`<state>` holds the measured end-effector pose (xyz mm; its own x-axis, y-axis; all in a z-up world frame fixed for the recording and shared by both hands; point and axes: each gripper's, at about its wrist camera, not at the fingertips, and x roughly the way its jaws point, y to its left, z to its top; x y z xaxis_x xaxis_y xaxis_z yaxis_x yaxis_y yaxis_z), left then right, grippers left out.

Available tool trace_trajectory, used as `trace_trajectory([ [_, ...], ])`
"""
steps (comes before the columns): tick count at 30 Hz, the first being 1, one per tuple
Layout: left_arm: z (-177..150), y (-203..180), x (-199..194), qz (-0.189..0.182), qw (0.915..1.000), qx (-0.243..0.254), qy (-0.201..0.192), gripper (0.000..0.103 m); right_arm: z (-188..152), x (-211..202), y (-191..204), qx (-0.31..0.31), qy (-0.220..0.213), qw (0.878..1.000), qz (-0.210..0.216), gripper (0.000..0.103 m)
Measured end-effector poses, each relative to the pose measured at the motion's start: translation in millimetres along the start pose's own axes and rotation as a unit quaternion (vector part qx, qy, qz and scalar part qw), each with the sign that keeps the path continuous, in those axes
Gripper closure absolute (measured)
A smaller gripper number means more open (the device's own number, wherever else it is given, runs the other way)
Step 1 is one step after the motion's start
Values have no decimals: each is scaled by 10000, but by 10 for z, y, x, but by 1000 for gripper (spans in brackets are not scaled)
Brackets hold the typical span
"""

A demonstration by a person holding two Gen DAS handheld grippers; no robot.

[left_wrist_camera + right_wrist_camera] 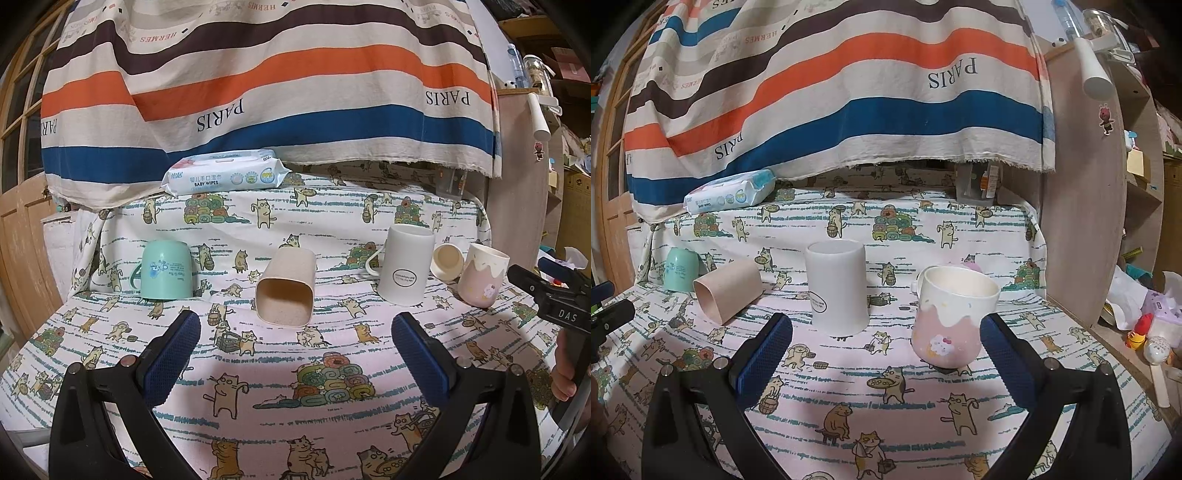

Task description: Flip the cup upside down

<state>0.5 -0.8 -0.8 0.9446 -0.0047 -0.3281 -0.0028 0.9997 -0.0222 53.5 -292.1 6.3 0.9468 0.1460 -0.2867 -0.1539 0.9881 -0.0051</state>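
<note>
A beige square cup (286, 286) lies on its side, mouth toward me, just beyond my open left gripper (295, 332); it shows at left in the right wrist view (727, 293). A pink and white cup (953, 317) stands upright, mouth up, just ahead of my open right gripper (886, 332), close to its right finger (1004, 350); it also shows in the left wrist view (482, 277). A white mug (836, 288) and a mint green mug (166, 271) stand upside down. The right gripper's tip shows at the right edge of the left wrist view (546, 291).
The table carries a cat-print cloth (295, 387). A pack of baby wipes (225, 175) lies on the raised back ledge under a striped hanging cloth (258, 74). A small cream lid (447, 260) leans behind the pink cup. A wooden shelf (1082, 221) stands at right.
</note>
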Motion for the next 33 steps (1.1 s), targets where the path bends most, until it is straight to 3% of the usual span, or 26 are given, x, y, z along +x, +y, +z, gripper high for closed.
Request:
trace_trajectory([
  [33,-12,1,0,37,10000,-20,-13,0,-5,21,-3,12,-13,10000,-57,1],
])
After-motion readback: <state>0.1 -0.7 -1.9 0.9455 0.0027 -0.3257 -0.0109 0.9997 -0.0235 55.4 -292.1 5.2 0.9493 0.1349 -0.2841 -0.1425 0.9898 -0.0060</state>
